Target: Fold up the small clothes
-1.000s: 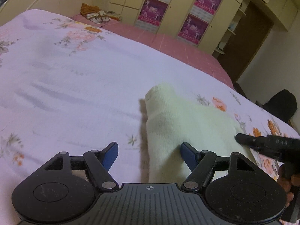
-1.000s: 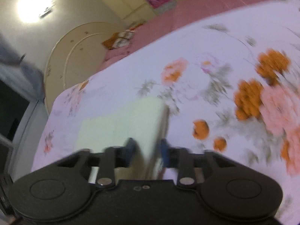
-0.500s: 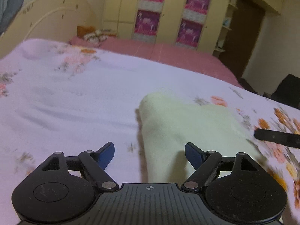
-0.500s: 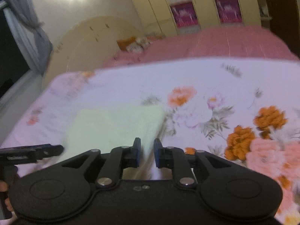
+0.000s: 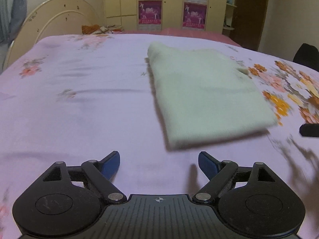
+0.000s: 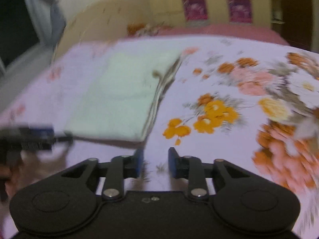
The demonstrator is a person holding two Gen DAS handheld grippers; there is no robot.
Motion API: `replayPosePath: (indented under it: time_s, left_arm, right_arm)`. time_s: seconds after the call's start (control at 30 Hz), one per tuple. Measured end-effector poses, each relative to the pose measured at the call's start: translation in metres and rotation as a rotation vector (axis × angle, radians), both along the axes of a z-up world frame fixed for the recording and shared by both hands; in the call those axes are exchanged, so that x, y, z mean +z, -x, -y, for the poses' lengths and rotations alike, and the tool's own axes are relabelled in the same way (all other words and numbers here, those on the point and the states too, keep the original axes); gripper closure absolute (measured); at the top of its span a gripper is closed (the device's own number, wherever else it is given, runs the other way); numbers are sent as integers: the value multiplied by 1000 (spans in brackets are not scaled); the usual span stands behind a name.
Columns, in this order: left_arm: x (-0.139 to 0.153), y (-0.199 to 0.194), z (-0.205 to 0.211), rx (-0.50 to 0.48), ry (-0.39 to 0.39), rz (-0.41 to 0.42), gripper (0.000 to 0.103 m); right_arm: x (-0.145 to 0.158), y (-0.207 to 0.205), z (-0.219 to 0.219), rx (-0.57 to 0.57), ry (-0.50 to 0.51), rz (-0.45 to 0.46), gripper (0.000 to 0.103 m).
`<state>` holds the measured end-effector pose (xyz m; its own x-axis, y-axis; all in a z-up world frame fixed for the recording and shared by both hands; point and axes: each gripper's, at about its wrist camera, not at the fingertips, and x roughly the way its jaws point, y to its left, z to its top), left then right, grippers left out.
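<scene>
A pale green folded garment (image 5: 205, 97) lies flat on the floral bedsheet (image 5: 79, 103), its stacked edges showing on the right side in the right wrist view (image 6: 123, 93). My left gripper (image 5: 159, 165) hovers over bare sheet just short of the garment's near edge, its jaws wide and still opening, with nothing between them. My right gripper (image 6: 154, 164) is off the garment's near right corner, its jaws opening over the sheet with nothing between them. The left gripper (image 6: 30, 137) shows blurred at the left edge of the right wrist view. A tip of the right gripper (image 5: 309, 130) shows at the right edge of the left wrist view.
A cream curved headboard (image 5: 57, 20) stands at the far left. A pink blanket (image 5: 195, 32) covers the far end of the bed, with an orange cloth (image 5: 93, 28) on it. Wardrobes with posters (image 5: 171, 6) line the back wall. A dark chair (image 5: 306, 56) is at the right.
Both grippers have pulled back off the garment towards the near edge of the bed. The right jaws, shut a second ago, have parted; the left jaws have widened. The garment now lies free.
</scene>
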<state>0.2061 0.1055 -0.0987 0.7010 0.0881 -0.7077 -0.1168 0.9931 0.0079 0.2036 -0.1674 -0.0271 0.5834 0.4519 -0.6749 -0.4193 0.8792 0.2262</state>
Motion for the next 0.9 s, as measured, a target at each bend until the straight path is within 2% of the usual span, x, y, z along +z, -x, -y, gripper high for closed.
replayPosePath:
  time_s: [0.1, 0.23, 0.37, 0.43, 0.6, 0.63, 0.67, 0.7, 0.73, 0.83, 0.9]
  left_arm:
    - [14, 25, -4, 5, 2, 50, 18]
    - [39, 59, -9, 61, 48, 124, 18]
    - [68, 89, 2, 56, 63, 175, 18]
    - [83, 100, 12, 36, 49, 191, 18]
    - [111, 121, 34, 1, 47, 217, 17]
    - [115, 124, 37, -2, 41, 225, 13]
    - [119, 128, 40, 5, 31, 233, 0]
    - [122, 132, 43, 17, 23, 249, 0]
    - [125, 136, 45, 23, 19, 260, 0]
    - [129, 148, 54, 4, 11, 274, 0]
    - [130, 155, 59, -3, -1, 279, 0]
  right_arm:
    - [10, 21, 15, -52, -65, -19, 70]
    - [14, 40, 29, -138, -147, -37, 73]
    - [38, 68, 26, -155, -118, 52, 74]
    - [56, 85, 17, -139, -96, 108, 69]
    - [92, 116, -7, -81, -43, 216, 67]
    - [97, 122, -11, -73, -26, 234, 59]
    - [100, 126, -14, -69, -15, 244, 50]
    - [103, 130, -17, -69, -6, 251, 31]
    - [106, 136, -19, -83, 10, 268, 17]
    - [110, 150, -23, -117, 59, 313, 3]
    - [110, 157, -22, -127, 67, 320, 1]
